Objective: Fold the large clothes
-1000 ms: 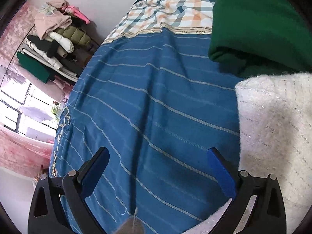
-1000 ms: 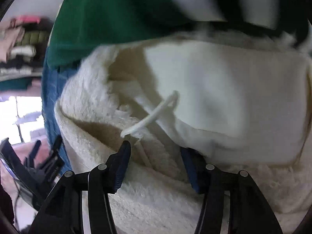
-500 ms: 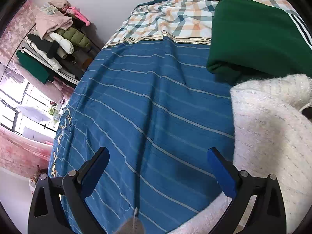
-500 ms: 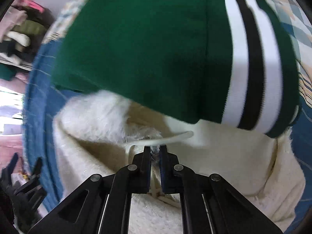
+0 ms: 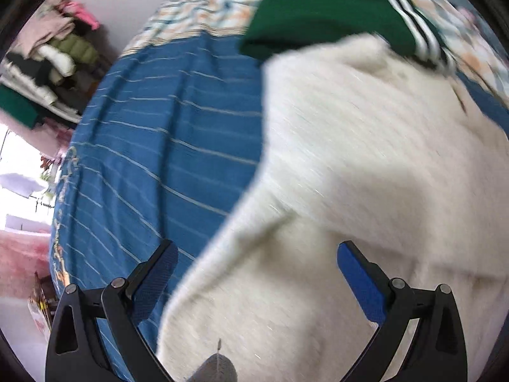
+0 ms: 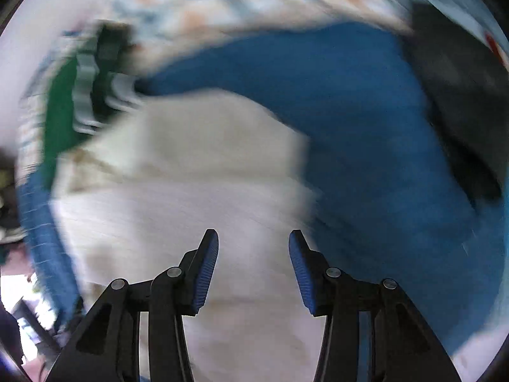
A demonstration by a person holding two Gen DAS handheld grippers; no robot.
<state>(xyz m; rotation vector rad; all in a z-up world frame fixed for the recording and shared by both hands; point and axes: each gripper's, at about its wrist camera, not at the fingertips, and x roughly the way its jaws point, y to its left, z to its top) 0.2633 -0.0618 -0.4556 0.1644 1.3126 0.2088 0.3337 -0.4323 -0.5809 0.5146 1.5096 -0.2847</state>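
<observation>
A fluffy cream garment (image 5: 350,165) lies folded on the blue striped bedsheet (image 5: 165,133). It fills the right and lower part of the left wrist view, and the lower left of the blurred right wrist view, cream garment (image 6: 191,184). My left gripper (image 5: 254,254) hangs open above its near edge, with nothing between the pads. My right gripper (image 6: 253,245) points down over the same garment; its jaws are opening and hold nothing. A folded green garment with white stripes (image 5: 324,12) lies just beyond the cream one, green garment (image 6: 63,105).
A checked cloth (image 5: 203,9) covers the bed's far end. A rack piled with clothes (image 5: 54,54) stands at the left by a bright window. A dark garment (image 6: 458,102) lies at the right in the right wrist view.
My right gripper let go of the cream garment's drawstring, opened, rose and swung right. The left gripper moved right, over the cream garment, still open.
</observation>
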